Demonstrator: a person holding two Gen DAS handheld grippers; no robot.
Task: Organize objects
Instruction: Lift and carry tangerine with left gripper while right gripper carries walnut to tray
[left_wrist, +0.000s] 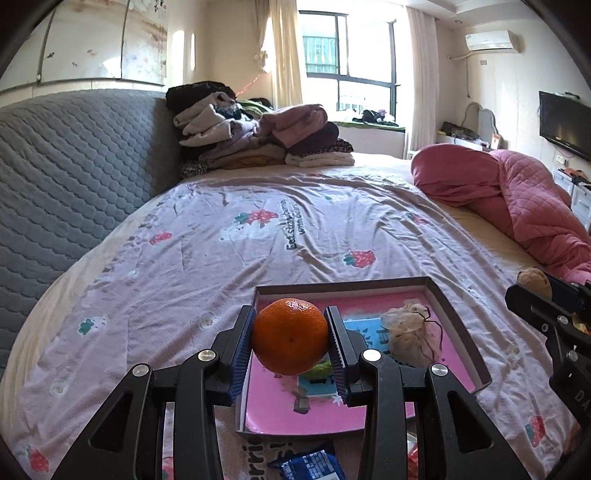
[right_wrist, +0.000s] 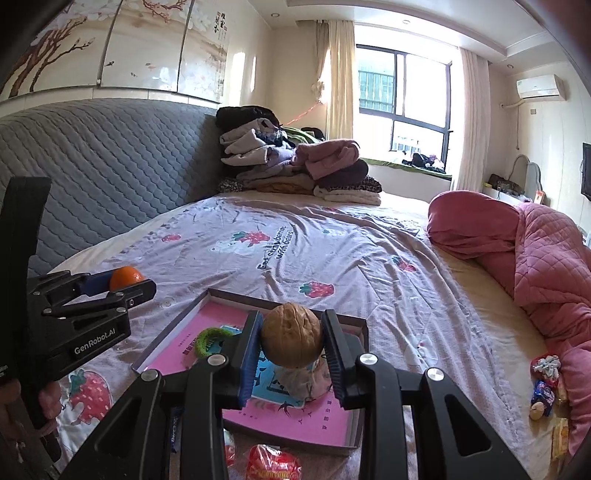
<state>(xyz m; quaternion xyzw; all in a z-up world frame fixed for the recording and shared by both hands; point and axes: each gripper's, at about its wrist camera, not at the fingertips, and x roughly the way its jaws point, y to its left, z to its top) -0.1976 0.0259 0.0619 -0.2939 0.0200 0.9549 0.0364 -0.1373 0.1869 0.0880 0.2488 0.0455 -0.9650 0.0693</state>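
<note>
- Orange (left_wrist: 290, 338) clamped in left gripper (left_wrist: 291, 343) fingers, above box (left_wrist: 458, 325).
- Walnut (right_wrist: 291, 335) clamped in right gripper (right_wrist: 291, 347), over same box on bed (left_wrist: 184, 258).

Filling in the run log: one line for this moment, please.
left claw: shut on orange | right claw: shut on walnut | both above pink box | box holds mesh pouch

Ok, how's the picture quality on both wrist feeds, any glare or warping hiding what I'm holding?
Left wrist view: the window is blown out, fisheye bends the bed, yet the orange in the left gripper is sharp. Right wrist view: same window glare, dark corners, walnut in the right gripper crisp.
</note>
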